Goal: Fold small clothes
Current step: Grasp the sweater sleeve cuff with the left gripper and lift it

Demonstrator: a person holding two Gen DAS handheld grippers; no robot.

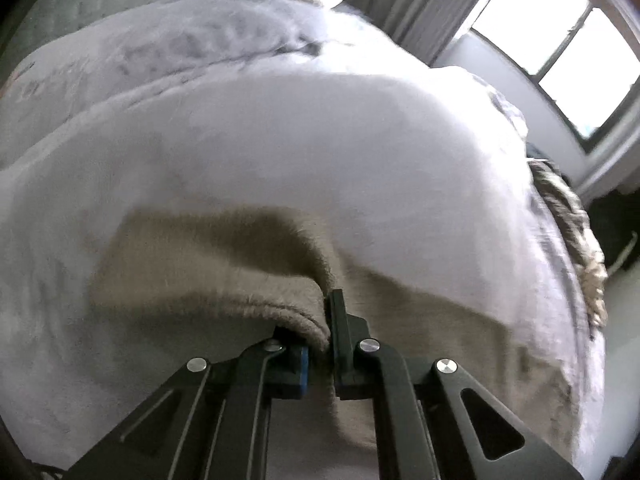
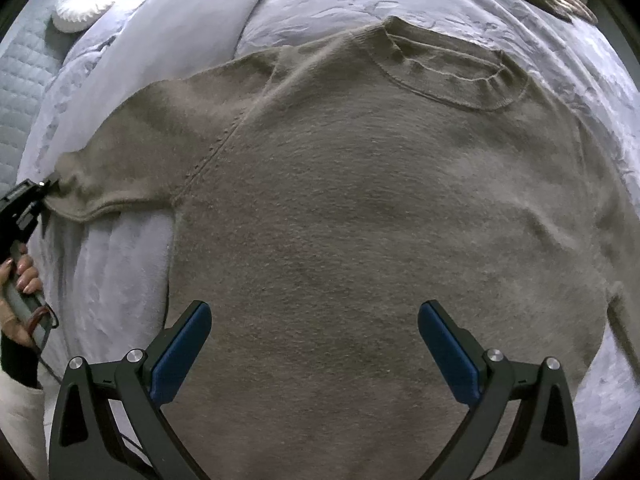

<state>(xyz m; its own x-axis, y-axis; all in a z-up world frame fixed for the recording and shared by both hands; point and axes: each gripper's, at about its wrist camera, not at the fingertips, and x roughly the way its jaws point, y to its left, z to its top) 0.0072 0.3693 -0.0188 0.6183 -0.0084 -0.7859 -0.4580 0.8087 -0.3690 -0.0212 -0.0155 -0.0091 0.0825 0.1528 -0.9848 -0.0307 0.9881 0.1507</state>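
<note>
My left gripper point(image 1: 326, 344) pinches the soft, floppy sweater point(image 2: 360, 220) by its cuff point(image 2: 66, 196), lower centre; my right gripper point(image 2: 314, 344) hangs spread.

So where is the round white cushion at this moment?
In the right wrist view the round white cushion is at the top left corner, beyond the sweater sleeve, at the edge of the pale duvet, next to a quilted grey surface.

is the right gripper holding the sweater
No, the right gripper hangs open above the sweater, its pads apart and pinching no fabric.
</note>
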